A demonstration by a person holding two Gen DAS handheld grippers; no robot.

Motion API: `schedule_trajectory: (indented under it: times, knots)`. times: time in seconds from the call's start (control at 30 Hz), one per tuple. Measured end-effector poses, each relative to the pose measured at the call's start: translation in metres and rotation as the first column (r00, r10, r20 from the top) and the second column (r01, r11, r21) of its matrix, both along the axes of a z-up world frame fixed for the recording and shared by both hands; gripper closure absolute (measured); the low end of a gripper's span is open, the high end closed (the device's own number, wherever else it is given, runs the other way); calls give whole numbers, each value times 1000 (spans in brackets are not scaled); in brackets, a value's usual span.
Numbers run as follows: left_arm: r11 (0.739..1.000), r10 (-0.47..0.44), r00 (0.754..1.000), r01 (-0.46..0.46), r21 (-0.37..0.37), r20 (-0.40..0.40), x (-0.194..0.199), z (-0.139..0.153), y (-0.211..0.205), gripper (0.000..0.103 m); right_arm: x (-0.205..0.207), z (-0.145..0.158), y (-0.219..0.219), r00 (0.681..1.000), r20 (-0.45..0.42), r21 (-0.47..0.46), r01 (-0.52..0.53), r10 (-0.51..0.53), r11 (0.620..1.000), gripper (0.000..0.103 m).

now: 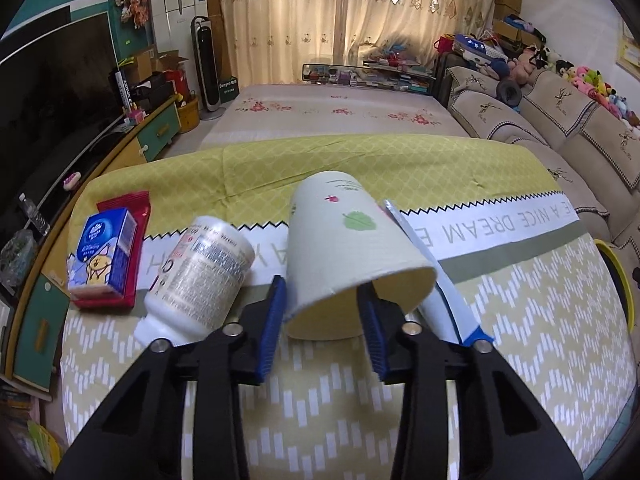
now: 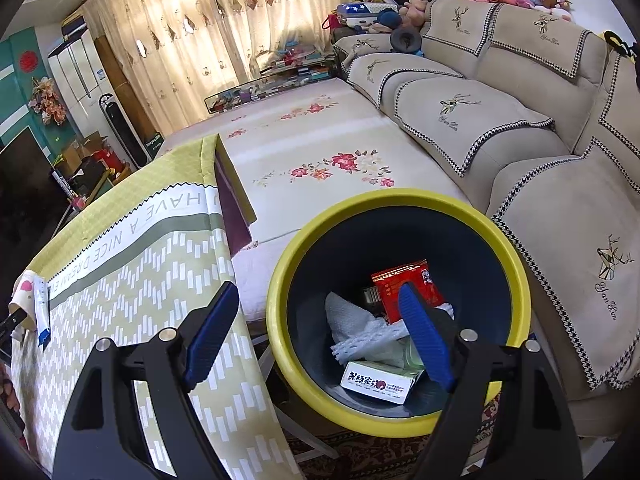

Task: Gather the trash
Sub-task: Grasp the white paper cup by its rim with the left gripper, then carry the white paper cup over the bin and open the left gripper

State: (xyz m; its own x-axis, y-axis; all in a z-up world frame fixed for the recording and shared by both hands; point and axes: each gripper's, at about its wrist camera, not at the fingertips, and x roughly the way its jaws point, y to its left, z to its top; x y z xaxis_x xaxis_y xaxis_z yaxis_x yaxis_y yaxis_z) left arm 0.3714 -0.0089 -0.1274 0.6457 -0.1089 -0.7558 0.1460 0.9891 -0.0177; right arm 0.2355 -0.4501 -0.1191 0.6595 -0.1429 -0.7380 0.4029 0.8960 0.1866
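Note:
A pale paper cup [image 1: 348, 240] with a green leaf print lies on its side on the yellow-green tablecloth [image 1: 500, 340], mouth toward me. My left gripper [image 1: 323, 286] straddles the left part of its rim. The left pad touches the cup's outer wall; the right pad stands in the mouth, apart from that wall. A white bottle [image 1: 200, 276] lies just left of the cup, and a white tube with a blue end [image 1: 440, 292] lies to its right. My right gripper [image 2: 316, 288] hangs open over the yellow-rimmed bin [image 2: 516, 264], nothing between its fingers.
A blue tissue pack [image 1: 106, 256] rests on a red packet [image 1: 134, 216] at the table's left. The bin holds a red packet [image 2: 408, 284], white crumpled paper [image 2: 360, 324] and a white box [image 2: 380, 386]. A sofa [image 2: 540, 152] stands right of the bin.

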Motion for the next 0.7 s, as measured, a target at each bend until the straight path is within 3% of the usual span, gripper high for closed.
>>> schedule_trajectory:
  times: [0.13,0.2,0.47,0.7]
  knots:
    - [1000,18,1000,-18,4,-4,8,-1,0,93,-2,1,1,1000,5,5,-6,6,1000,25]
    - [1000,20,1000,-20,-13,-2,10,0,1,99,-3,2,0,1000,9,8,-8,8,1000,25]
    - [1000,28,997,-27,-15,70,-18,28,-2,99,-12,9,-2,999,35,17,-14,13,1000,25]
    - [998,-56,992,59,-24,113,-62,64,-32,99,-27,18,-8,998,64,24,-12,10,1000,25]
